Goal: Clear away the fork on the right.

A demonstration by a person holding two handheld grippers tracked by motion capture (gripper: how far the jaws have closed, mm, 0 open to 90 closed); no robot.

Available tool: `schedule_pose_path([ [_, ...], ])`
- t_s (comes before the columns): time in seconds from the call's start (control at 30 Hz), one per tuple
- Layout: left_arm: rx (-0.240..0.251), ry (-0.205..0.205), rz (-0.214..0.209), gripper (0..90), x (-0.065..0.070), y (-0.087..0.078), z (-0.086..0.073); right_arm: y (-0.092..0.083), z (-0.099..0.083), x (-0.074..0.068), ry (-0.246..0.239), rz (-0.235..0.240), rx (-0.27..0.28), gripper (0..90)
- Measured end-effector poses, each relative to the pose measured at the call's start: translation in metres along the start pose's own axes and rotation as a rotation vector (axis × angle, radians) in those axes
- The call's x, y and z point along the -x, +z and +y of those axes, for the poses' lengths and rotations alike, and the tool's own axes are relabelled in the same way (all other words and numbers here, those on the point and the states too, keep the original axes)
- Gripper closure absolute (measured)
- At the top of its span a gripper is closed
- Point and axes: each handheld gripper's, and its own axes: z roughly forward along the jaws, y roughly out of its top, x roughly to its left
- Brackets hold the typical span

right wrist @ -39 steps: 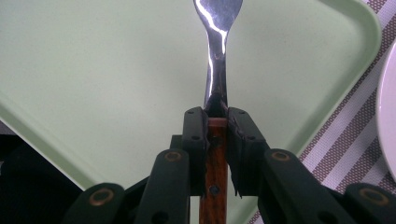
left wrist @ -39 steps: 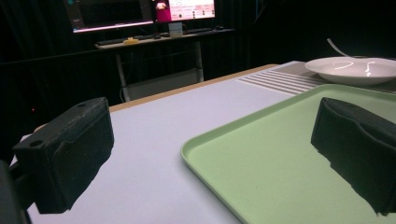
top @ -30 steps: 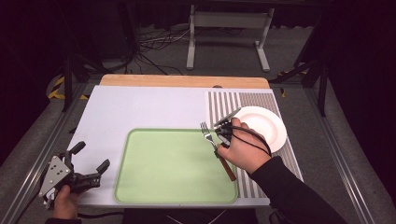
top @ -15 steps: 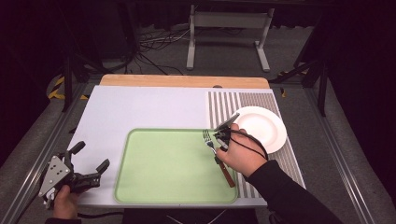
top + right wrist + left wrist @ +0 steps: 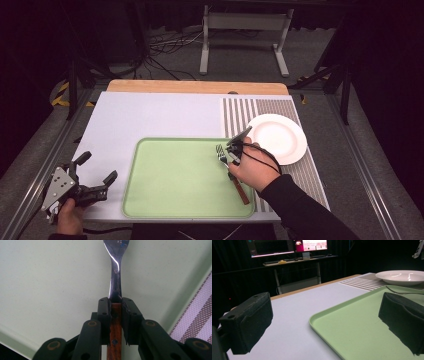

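2 black pads of the right gripper (image 5: 115, 315) clamped on the wooden-handled steel fork (image 5: 115, 285), gripped where wood meets metal, likely for control of the tines during lowering. Held low over the right part of the flat pale green plastic tray (image 5: 165, 200), tines pointing away from the person, handle trailing toward the tray's near right rim. Round white plate (image 5: 282, 135) just beyond the tray's right edge, on the striped placemat (image 5: 240, 112). Plenty of bare tray left of the fork for setting down. Off the tray's left edge, left gripper (image 5: 95, 172) idle, jaws wide apart, holding nothing.
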Motion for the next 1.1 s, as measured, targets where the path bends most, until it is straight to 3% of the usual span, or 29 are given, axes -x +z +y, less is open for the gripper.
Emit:
schedule_pose_path([
  [0.63, 0.000, -0.001, 0.000, 0.0, 0.000, 0.000, 0.000, 0.009, 0.000, -0.002, 0.008, -0.007, -0.033, 77.2],
  [0.73, 0.000, 0.000, 0.000, 0.0, 0.000, 0.000, 0.000, 0.009, 0.000, -0.002, 0.001, 0.005, -0.033, 72.7],
  [1.0, 0.000, 0.000, 0.001, 0.0, 0.000, 0.000, 0.000, 0.000, 0.003, -0.004, -0.071, 0.017, 0.046, 59.0],
  [1.1, 0.000, -0.001, 0.001, 0.0, 0.000, 0.000, 0.000, -0.003, 0.004, -0.006, -0.148, 0.030, 0.123, 48.4],
])
